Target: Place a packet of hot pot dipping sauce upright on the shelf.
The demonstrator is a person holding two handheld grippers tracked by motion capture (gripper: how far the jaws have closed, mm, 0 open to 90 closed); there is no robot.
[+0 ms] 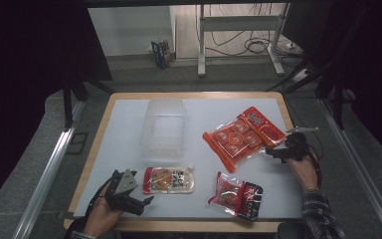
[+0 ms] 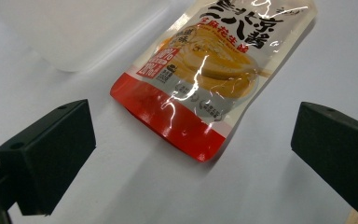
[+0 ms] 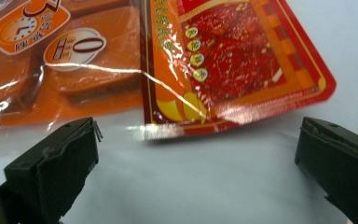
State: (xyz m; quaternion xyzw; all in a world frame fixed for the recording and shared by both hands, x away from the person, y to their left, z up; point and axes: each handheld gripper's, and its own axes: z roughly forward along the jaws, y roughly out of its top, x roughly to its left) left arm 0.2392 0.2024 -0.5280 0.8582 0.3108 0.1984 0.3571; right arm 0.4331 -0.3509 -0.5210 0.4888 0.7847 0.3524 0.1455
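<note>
My left gripper [image 1: 140,197] rests open at the table's front left, just left of a white and red sauce pouch [image 1: 169,179] that lies flat. In the left gripper view that pouch [image 2: 209,74] lies ahead of the wide-apart jaws. My right gripper [image 1: 277,149] stands open at the right, beside a red snack packet [image 1: 262,125] and an orange multi-pack [image 1: 233,141]. In the right gripper view the red packet's corner [image 3: 242,65] and the orange pack [image 3: 70,56] lie just beyond the jaws. A red and black packet [image 1: 236,195] lies at the front.
A clear plastic box [image 1: 163,128] stands at the middle back of the white table top [image 1: 119,139]. The wooden table edge [image 1: 189,225] runs along the front. Beyond the table are a desk frame and cables on the floor.
</note>
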